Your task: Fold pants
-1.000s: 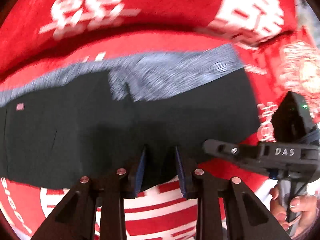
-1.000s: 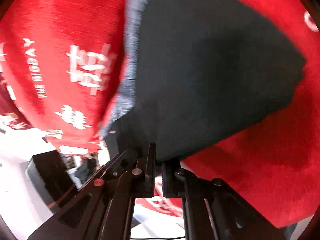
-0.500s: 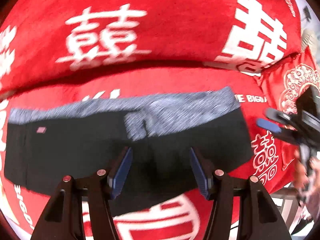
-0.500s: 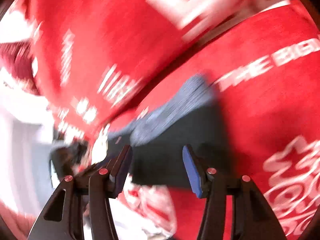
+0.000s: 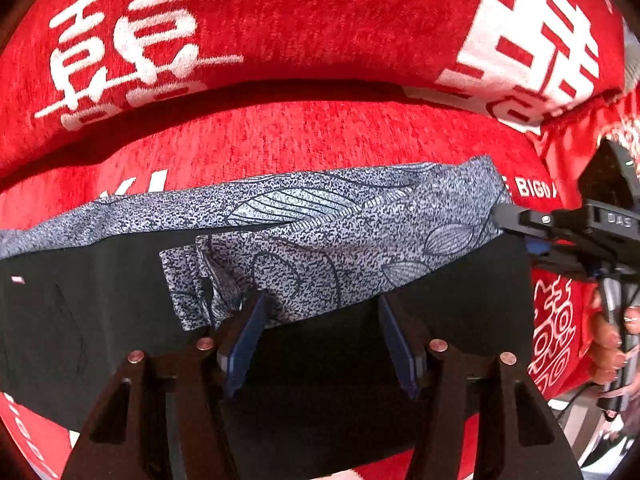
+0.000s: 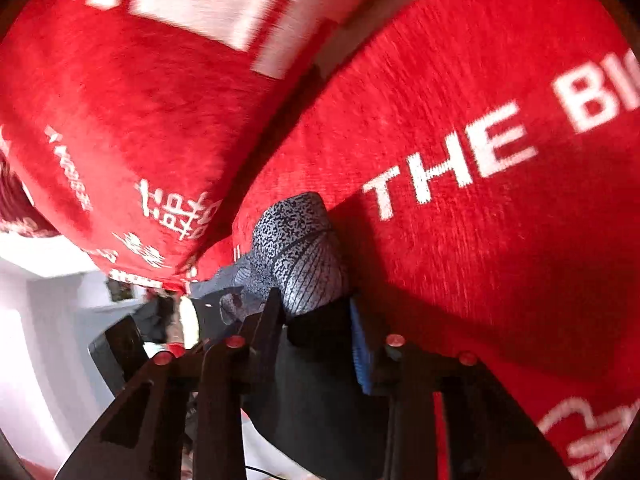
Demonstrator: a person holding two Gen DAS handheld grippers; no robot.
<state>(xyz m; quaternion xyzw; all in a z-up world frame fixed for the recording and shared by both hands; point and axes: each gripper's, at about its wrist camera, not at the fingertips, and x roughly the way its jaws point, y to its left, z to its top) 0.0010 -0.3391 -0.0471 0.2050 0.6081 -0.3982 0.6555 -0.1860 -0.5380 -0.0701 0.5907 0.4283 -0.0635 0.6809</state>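
Note:
The black pants [image 5: 100, 320] with a grey patterned waistband [image 5: 320, 220] lie folded on the red blanket [image 5: 320, 132]. My left gripper [image 5: 320, 336] is open and empty, its blue pads [image 5: 244, 340] just above the black cloth below the waistband. My right gripper [image 5: 520, 236] shows at the right end of the waistband. In the right wrist view the right gripper [image 6: 316, 324] is open, with the waistband's end [image 6: 300, 248] and black cloth [image 6: 316, 380] between its jaws.
A red pillow [image 5: 280, 20] with white characters lies behind the pants. The blanket carries white lettering [image 6: 452, 168]. The bed edge and a white floor [image 6: 40, 320] show at the left of the right wrist view. A hand [image 5: 612, 344] holds the right gripper.
Both grippers were shut on the pants a second ago and have opened. The pants now lie flat. The right gripper swung away and came back to the waistband's right end.

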